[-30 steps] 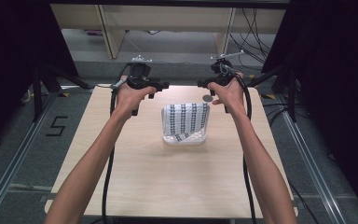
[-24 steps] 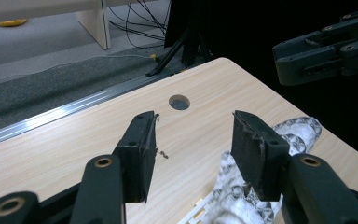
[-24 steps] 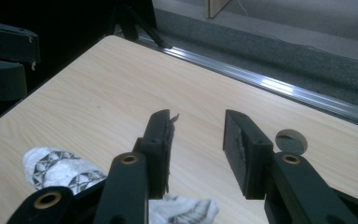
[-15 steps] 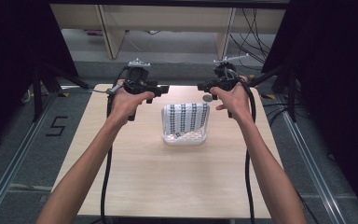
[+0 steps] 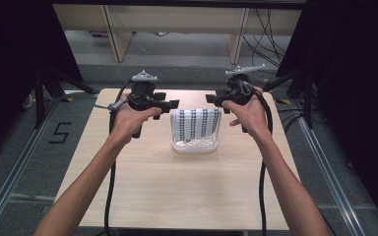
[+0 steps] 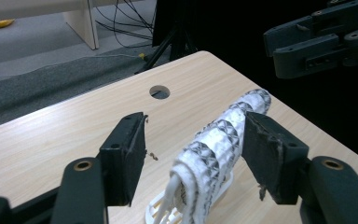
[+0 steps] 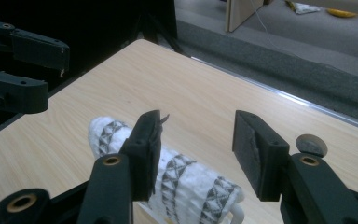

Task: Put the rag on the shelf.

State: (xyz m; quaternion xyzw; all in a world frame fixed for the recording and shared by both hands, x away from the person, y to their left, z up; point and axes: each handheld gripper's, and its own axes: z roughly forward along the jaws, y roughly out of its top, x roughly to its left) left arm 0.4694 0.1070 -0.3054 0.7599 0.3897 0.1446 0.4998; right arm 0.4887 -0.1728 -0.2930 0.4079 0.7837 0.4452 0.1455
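Patterned cloth (image 5: 195,123) draping over white rack (image 5: 195,144) mid-table (image 5: 177,196), left gripper (image 5: 171,104) hovering just left of cloth, jaws spread, right gripper (image 5: 212,98) hovering just right, jaws spread.

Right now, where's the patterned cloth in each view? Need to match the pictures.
High view: patterned cloth draped over a white rack, table centre, between the two grippers.
Left gripper view: lower centre, between the open jaws, running toward upper right.
Right gripper view: lower left to centre, partly behind the left jaw.
Shared landmark: the white rack under the cloth.
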